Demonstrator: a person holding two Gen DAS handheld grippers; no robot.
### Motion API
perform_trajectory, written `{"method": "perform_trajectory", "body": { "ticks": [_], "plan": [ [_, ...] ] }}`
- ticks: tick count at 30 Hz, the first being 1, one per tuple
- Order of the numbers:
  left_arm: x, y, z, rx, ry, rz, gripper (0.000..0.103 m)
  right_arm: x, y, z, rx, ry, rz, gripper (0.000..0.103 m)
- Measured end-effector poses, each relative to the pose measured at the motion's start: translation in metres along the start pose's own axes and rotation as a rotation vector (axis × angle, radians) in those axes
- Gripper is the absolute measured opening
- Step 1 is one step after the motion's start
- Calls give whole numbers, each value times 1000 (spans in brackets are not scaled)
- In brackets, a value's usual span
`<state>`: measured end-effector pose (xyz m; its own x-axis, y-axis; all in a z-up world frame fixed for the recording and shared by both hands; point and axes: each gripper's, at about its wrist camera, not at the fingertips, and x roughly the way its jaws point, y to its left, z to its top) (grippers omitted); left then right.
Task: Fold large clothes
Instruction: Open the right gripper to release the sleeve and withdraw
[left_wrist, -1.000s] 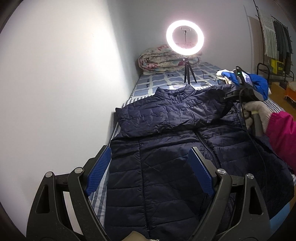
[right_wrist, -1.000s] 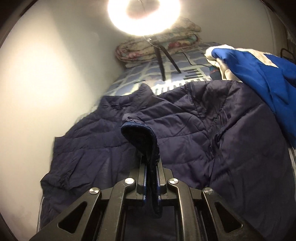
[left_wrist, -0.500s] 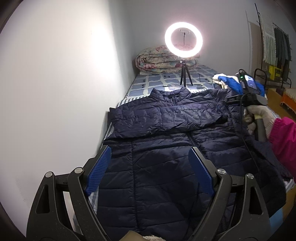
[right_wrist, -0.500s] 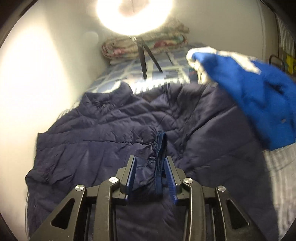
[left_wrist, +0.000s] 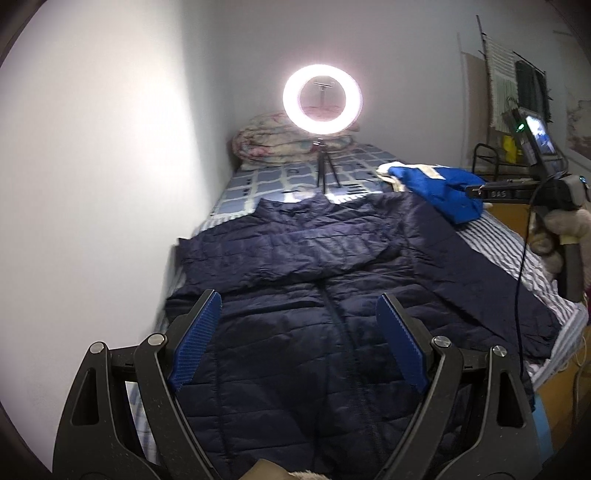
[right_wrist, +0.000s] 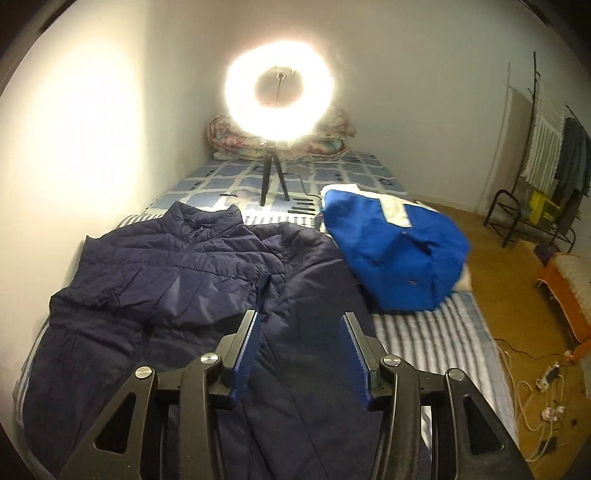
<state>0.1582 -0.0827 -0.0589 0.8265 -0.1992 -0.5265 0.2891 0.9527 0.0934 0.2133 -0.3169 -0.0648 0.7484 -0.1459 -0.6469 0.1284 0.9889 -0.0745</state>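
Striped bedding covers the bed (right_wrist: 436, 332) where the navy jacket (left_wrist: 332, 332) lies flat, front up, one sleeve (left_wrist: 288, 254) already crossed over the chest. Both the left claw (left_wrist: 299, 339) and right claw (right_wrist: 301, 354) hover above it, jaws apart and empty; I judge the other sleeve (left_wrist: 491, 295) comes next, best pinched near the cuff and laid flat across. Beyond lie a blue garment (right_wrist: 391, 254), a ring light (right_wrist: 279, 92), folded quilts (right_wrist: 229, 142) and a bare wall (left_wrist: 92, 147).

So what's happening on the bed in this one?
A person is folding a navy puffer jacket spread front-up on the bed. One sleeve already lies folded across the chest. Both tools are open and hold nothing: the left tool hovers over the hem end, the right tool above the jacket's right side. A blue garment lies beside it.
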Motion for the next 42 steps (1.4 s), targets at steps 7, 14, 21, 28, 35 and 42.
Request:
{"method": "perform_trajectory", "body": {
  "ticks": [7, 14, 21, 28, 35, 42],
  "plan": [
    [13, -35, 2, 12, 12, -76, 88, -59, -18, -27, -12, -17, -67, 51],
    [30, -89, 8, 64, 37, -181, 76, -102, -69, -67, 40, -9, -99, 54],
    [54, -172, 6, 161, 113, -342, 71, -121, -131, -96, 113, 2, -144, 54],
    [78, -282, -20, 300, 235, -542, 71, -123, -171, -131, 156, 41, -182, 54],
    [102, -358, -51, 368, 375, -688, 71, -136, -206, -148, 217, 38, -192, 54],
    [104, -396, -75, 457, 421, -733, 71, -141, -232, -158, 282, 36, -191, 54]
  ]
}}
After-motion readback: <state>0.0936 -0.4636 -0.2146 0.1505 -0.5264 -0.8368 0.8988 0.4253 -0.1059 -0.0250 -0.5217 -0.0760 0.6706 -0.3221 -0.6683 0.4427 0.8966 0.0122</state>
